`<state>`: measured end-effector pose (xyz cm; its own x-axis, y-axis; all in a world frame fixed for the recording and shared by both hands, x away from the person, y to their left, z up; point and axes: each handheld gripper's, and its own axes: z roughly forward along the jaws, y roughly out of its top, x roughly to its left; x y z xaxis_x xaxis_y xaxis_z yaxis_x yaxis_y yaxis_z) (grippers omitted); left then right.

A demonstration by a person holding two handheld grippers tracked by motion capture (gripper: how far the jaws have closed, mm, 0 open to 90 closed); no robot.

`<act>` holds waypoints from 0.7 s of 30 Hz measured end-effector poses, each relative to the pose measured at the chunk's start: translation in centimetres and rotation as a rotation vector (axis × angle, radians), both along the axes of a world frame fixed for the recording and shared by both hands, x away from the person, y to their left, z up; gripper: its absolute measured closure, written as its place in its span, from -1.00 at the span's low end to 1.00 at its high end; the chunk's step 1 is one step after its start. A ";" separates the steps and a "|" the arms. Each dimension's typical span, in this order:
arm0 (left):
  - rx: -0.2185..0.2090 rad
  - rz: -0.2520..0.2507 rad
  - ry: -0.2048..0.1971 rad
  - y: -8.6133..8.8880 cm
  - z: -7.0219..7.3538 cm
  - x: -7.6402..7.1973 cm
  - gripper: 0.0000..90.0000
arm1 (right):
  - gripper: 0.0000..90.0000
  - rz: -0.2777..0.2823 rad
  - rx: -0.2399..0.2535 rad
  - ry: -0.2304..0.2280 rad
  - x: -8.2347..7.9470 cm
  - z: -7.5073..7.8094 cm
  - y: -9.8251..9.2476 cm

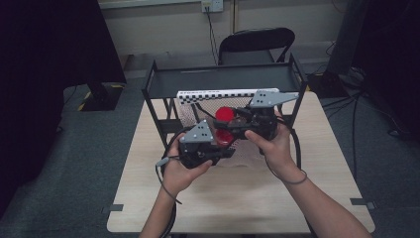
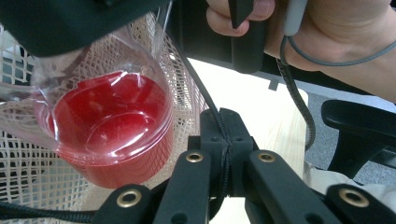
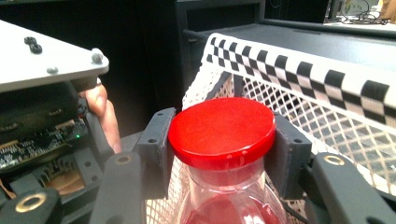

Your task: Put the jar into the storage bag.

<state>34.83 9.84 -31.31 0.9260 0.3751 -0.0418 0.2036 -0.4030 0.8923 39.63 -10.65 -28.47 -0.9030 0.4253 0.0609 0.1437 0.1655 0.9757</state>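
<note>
A clear plastic bottle [image 2: 112, 126] with red contents is held between both grippers above the table. Its round red cap [image 3: 222, 123] sits squarely between the two pads of my right gripper [image 3: 223, 144], which is shut on it. In the high view the right gripper [image 1: 243, 122] comes at the cap [image 1: 225, 114] from the right. My left gripper [image 1: 222, 147] is at the bottle's red lower part [image 1: 223, 137] from the left and grips its body. The left gripper view looks at the bottle's bottom end, close up; the pads themselves are hidden there.
A white mesh basket with a black-and-white checkered rim [image 1: 218, 94] stands right behind the bottle. It sits under a black metal rack [image 1: 223, 77] on the wooden table [image 1: 237, 198]. A black chair [image 1: 255, 44] is beyond the table.
</note>
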 end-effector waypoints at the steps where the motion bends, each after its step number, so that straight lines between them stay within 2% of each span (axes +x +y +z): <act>1: 0.001 0.001 0.001 0.0 0.0 0.0 0.98 | 0.10 -0.001 0.001 0.001 0.0 -0.1 0.0; 12: 0.006 0.001 0.001 -0.1 -0.1 0.1 0.98 | 0.09 -0.016 -0.017 0.015 0.1 -1.0 -0.3; 21: -0.020 -0.005 0.015 0.1 -0.2 0.2 0.98 | 0.09 -0.035 -0.023 0.018 0.2 -1.8 -0.5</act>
